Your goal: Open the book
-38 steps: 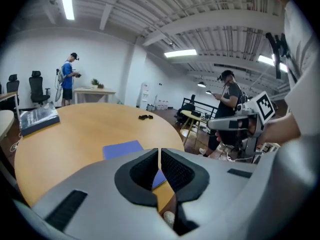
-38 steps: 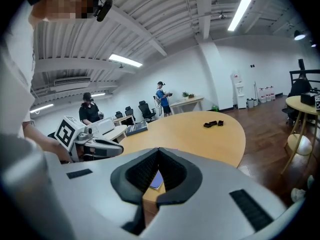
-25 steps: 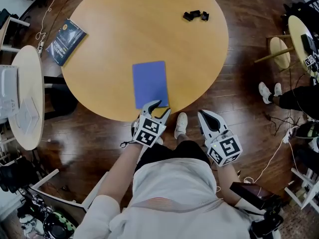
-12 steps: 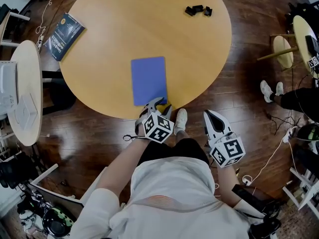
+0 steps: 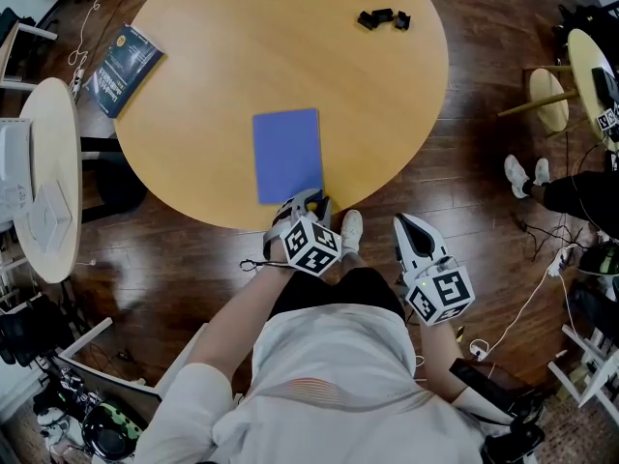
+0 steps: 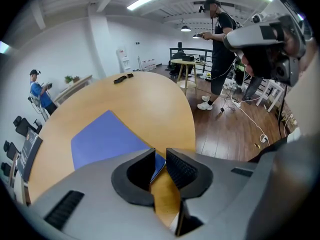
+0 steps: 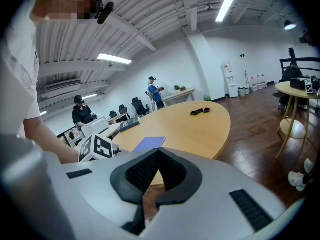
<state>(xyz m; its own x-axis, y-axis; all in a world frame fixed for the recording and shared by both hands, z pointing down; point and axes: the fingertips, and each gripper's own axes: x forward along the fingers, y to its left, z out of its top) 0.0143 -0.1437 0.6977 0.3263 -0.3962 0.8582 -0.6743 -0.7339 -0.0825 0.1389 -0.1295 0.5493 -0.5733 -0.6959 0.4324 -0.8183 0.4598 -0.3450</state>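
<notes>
Left tool (image 5: 311, 199) is pitched steeply down at the near edge of the bench (image 5: 242, 56). Its jaws are narrow and closing. The near right corner of the blue book (image 5: 287, 153) is seen between them in the left gripper view (image 6: 160, 164). A slit of wood shows beside the corner, so a firm pinch is not yet confirmed.

Right tool (image 5: 401, 222) is held off the bench over the floor, to the right of the left one. Its jaws are together and nothing is held (image 7: 157, 153).

The blue book (image 6: 105, 139) lies closed and flat, near the bench edge closest to the person. Its long axis runs away from the person and its short edge faces the left tool.

Key relation: the book lies directly ahead of the left tool, touching or nearly so. The right tool is well apart from it, so the left is the nearer hand. Spine side cannot be told; it is judged to be the left long edge, as the right corner is being taken. The lift is expected to swing the cover up and over to the left.

Also noted: a dark book (image 5: 124, 66) overhangs the far-left rim. Small black pieces (image 5: 382, 19) lie at the far side.
</notes>
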